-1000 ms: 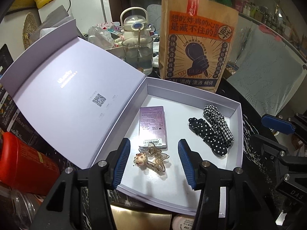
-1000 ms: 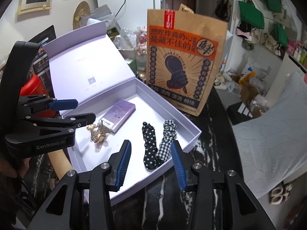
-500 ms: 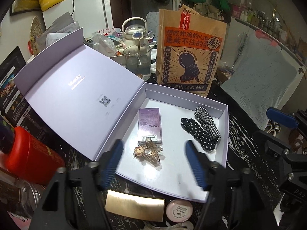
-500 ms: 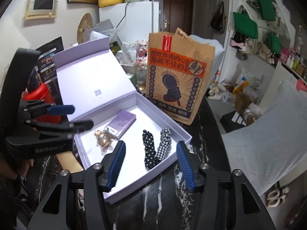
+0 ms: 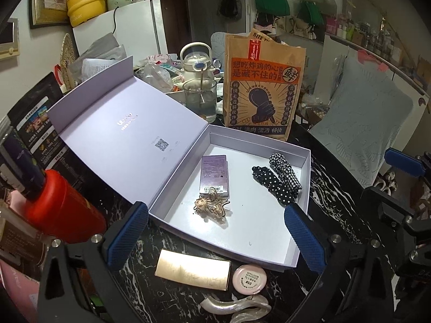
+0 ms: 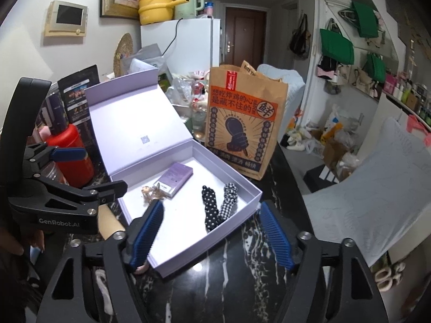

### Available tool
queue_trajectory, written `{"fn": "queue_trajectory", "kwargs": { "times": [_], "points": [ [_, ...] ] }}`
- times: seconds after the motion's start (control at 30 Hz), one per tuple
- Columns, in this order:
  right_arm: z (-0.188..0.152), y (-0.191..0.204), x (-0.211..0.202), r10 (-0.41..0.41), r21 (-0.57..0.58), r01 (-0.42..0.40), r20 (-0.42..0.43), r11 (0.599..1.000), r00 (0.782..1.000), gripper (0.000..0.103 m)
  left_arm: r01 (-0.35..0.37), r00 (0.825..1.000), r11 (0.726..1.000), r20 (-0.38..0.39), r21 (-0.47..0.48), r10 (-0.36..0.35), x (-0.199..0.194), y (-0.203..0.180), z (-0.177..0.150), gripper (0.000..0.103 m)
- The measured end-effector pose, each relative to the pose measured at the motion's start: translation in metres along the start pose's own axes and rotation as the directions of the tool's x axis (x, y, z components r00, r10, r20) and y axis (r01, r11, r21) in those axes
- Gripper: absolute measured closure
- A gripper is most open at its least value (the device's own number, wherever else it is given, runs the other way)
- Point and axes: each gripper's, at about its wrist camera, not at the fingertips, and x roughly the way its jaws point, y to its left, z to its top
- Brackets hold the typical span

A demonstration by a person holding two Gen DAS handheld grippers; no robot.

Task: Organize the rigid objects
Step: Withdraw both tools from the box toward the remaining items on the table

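An open lilac gift box point(image 5: 303, 177) point(image 6: 252, 188) lies on the black marble table. In it are a small purple carton point(image 5: 214, 175) point(image 6: 176, 177), a gold hair claw point(image 5: 211, 207) point(image 6: 150, 192), a black polka-dot scrunchie point(image 5: 273, 185) point(image 6: 209, 207) and a checked scrunchie point(image 5: 285, 171) point(image 6: 227, 202). In front of the box lie a gold rectangular case point(image 5: 192, 269), a round pink compact point(image 5: 249, 276) and a pearly white hair clip point(image 5: 237, 306). My left gripper point(image 5: 215, 238) is open and empty above the box's near edge. My right gripper point(image 6: 210, 237) is open and empty over the box's near right corner.
A printed brown paper bag point(image 5: 265, 91) point(image 6: 242, 123) stands behind the box. A glass jug point(image 5: 200, 99) and kettle sit behind the raised lid point(image 5: 126, 134). A red bottle point(image 5: 62, 210) point(image 6: 74, 156) stands at the left. A pale cushion point(image 5: 361, 132) lies beyond the table's right edge.
Both grippers have pulled back and up from the box and opened wider. The gold case, pink compact and white clip have come into the left wrist view.
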Motion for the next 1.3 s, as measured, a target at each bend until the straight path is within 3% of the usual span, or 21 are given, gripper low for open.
{"fn": "queue_trajectory", "kwargs": {
  "times": [0.17, 0.4, 0.7, 1.3],
  "points": [
    [-0.005, 0.001, -0.016, -0.007, 0.015, 0.007, 0.034, 1.000, 0.999, 0.011, -0.004, 1.000, 1.000, 0.022, 0.001, 0.004, -0.017, 0.000, -0.006, 0.000],
    [-0.011, 0.004, -0.038, -0.042, 0.035, 0.038, 0.103, 0.999, 0.994, 0.003, 0.001, 0.999, 1.000, 0.044, 0.000, -0.001, -0.041, 0.001, -0.016, 0.000],
    [-0.025, 0.016, -0.048, -0.023, 0.045, 0.020, 0.083, 0.999, 0.996, 0.002, -0.014, 0.998, 1.000, 0.068, -0.022, 0.016, -0.063, 0.010, -0.038, 0.000],
    [-0.073, 0.041, -0.037, 0.099, 0.070, -0.099, 0.011, 0.993, 0.995, 0.002, 0.030, 0.999, 0.998, -0.030, -0.060, -0.032, -0.053, 0.019, -0.092, 0.000]
  ]
}}
